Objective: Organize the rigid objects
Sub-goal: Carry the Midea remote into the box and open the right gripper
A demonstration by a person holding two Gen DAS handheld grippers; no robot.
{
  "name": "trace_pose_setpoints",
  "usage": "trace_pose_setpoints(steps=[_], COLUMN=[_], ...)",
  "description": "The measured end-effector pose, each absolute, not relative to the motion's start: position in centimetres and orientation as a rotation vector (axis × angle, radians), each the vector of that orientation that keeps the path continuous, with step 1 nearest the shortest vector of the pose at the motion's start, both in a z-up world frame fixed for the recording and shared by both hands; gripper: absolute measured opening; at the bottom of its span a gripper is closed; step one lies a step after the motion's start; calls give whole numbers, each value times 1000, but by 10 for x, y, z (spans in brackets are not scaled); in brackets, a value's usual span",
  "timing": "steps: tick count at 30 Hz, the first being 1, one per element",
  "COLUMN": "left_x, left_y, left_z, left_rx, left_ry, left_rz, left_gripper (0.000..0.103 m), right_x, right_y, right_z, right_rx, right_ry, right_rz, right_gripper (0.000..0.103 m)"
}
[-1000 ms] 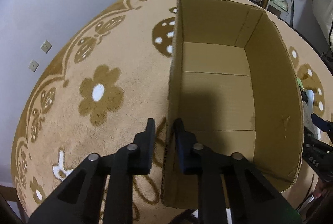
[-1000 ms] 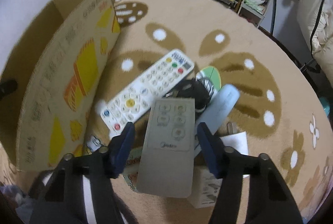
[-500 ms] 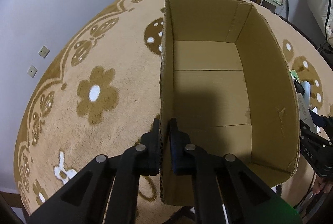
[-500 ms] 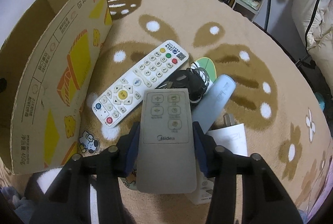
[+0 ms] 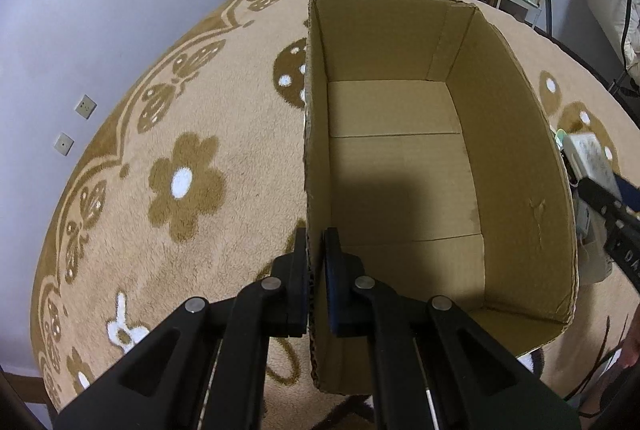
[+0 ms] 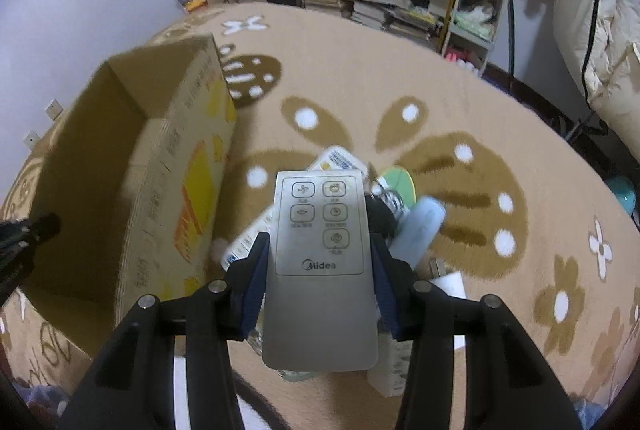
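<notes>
Your left gripper (image 5: 316,254) is pinched shut on the left wall of the open cardboard box (image 5: 400,166), one finger outside and one inside. The box sits on a tan flowered carpet (image 5: 180,182). Its floor is bare, and its four walls stand upright, leaving the whole inside open from above.

Your right gripper (image 6: 320,270) is clamped on the long side edges of a grey Midea remote (image 6: 320,250). The remote's long axis runs straight forward along the fingers, button end away from you, face up. It is held in the air, to the right of the box and above a pile on the carpet: a white remote (image 6: 340,158), a pale blue case (image 6: 420,230), a green disc (image 6: 398,182).

Half a second ago the grey remote lay low among that pile; now it is lifted, and the view is higher. The left grip is unchanged.
</notes>
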State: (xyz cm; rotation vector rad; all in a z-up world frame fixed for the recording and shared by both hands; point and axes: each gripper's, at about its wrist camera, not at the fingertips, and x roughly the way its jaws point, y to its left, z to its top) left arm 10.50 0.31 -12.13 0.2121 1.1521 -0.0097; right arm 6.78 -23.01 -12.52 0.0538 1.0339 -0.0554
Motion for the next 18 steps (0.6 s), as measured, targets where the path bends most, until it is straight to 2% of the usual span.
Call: trace_pose_setpoints(steps=[10,18], left_x=[105,106], left_y=[3,3], left_z=[-118,-117], left_rx=[198,200], left_ry=[1145,1136], left_rz=[-10,-8], left_gripper=[6,6], right_x=[80,99], right_y=[-201,-167], right_z=[-78,-69], right_rx=[44,32], right_ry=[909,863], right_rz=[76,199], right_gripper=[51,51])
